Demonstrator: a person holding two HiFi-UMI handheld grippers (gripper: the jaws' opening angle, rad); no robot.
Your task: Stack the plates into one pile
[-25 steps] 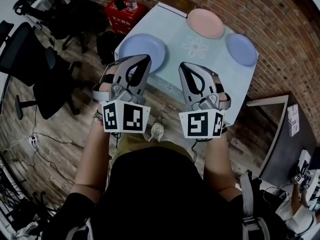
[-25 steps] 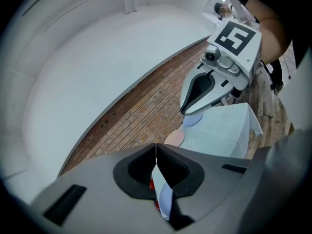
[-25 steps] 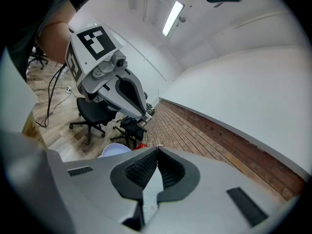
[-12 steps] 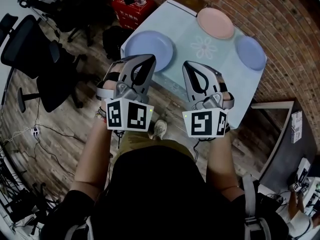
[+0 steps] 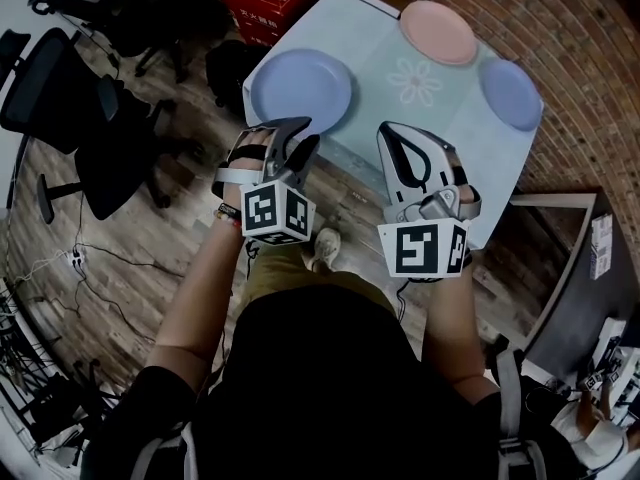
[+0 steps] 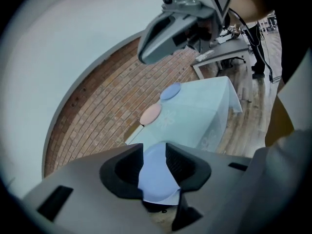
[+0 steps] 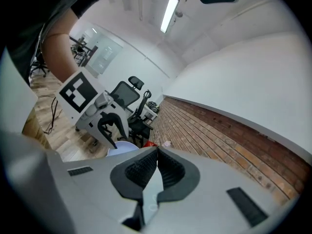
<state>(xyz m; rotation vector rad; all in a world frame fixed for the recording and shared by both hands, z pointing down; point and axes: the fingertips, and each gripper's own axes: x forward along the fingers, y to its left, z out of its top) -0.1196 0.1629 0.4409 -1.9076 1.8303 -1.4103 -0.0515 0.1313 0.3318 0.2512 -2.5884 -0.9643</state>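
Observation:
Three plates lie apart on the pale blue tablecloth [image 5: 395, 108]: a large blue plate [image 5: 300, 90] at its near left, a pink plate [image 5: 438, 32] at the far side, and a smaller blue plate [image 5: 510, 94] at the right. My left gripper [image 5: 303, 136] hangs just short of the large blue plate's near rim. Its jaws have just been opening and stand apart with nothing between them; the large blue plate [image 6: 157, 174] shows beyond the gap. My right gripper [image 5: 393, 131] is shut and empty, held off the table's near edge.
Black office chairs [image 5: 60, 98] stand on the wooden floor at the left. A red crate [image 5: 262, 3] sits beyond the table's left corner. A brick wall [image 5: 585, 28] runs behind the table, and a dark desk [image 5: 570, 278] stands at the right.
My left gripper has dropped toward the table edge and its jaws have gone from shut to open. The right gripper has hardly moved.

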